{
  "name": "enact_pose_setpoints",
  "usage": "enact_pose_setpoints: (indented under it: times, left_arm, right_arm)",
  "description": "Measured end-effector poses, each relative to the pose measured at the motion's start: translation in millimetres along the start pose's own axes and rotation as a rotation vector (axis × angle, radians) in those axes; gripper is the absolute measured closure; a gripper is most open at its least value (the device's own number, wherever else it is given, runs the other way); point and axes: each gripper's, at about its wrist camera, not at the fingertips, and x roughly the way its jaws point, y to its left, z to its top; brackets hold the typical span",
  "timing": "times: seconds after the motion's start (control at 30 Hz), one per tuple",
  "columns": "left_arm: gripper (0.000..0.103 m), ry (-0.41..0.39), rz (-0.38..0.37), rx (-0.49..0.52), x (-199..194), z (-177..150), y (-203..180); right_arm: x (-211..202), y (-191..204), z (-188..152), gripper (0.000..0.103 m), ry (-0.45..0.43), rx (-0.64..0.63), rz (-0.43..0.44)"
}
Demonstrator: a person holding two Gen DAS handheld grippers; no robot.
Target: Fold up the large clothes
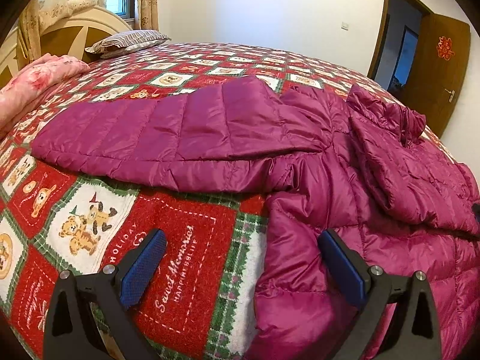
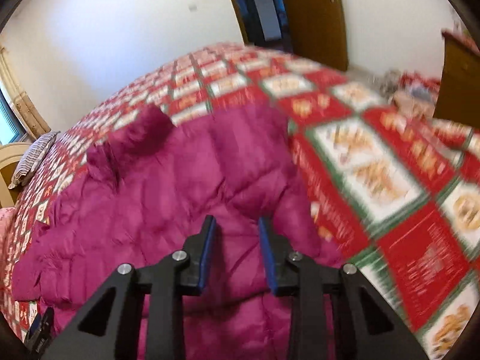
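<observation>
Left wrist view: magenta quilted puffer jacket (image 1: 345, 162) lies flat on bed, over a red/green/white teddy-bear blanket (image 1: 168, 258). Sleeve (image 1: 144, 135) runs out toward view's left, long axis across frame; collar (image 1: 387, 114) bunched at upper right. Fabric shiny, stitched in horizontal puffed bands, wrinkled. Left gripper (image 1: 241, 255) spread wide, nothing between jaws; blue textured pads, right finger over jacket edge, left finger over blanket. Also seen here only: pink floral quilt (image 1: 39, 81), wood door (image 1: 435, 69).

Right wrist view: motion-blurred. Jacket fills centre-left, body running away from cam, collar lump at far end. Right gripper (image 2: 237, 228) above jacket, jaws narrowly apart, holding nothing. Striped pillow (image 2: 33, 159) at left edge by headboard.
</observation>
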Motion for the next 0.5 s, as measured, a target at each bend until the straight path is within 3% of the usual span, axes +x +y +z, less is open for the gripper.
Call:
enact_pose_setpoints:
  times: [0.2, 0.3, 0.37, 0.5]
  left_arm:
    - [0.001, 0.024, 0.038, 0.022, 1.5, 2.8, -5.9]
    - [0.001, 0.046, 0.095, 0.083, -4.5, 12.2, -20.1]
    - [0.001, 0.002, 0.114, 0.12, -20.2, 23.3, -35.7]
    - [0.001, -0.126, 0.061, 0.154, -50.1, 44.4, -71.0]
  right_arm:
    - [7.9, 31.0, -14.5, 0.066, -0.024, -0.156, -0.072]
    - [10.6, 36.1, -13.6, 0.064, -0.029, -0.175, -0.083]
    - [10.7, 36.8, -14.2, 0.064, -0.034, -0.18, -0.089]
    - [11.2, 37.7, -20.3, 0.064, -0.042, -0.221, -0.127]
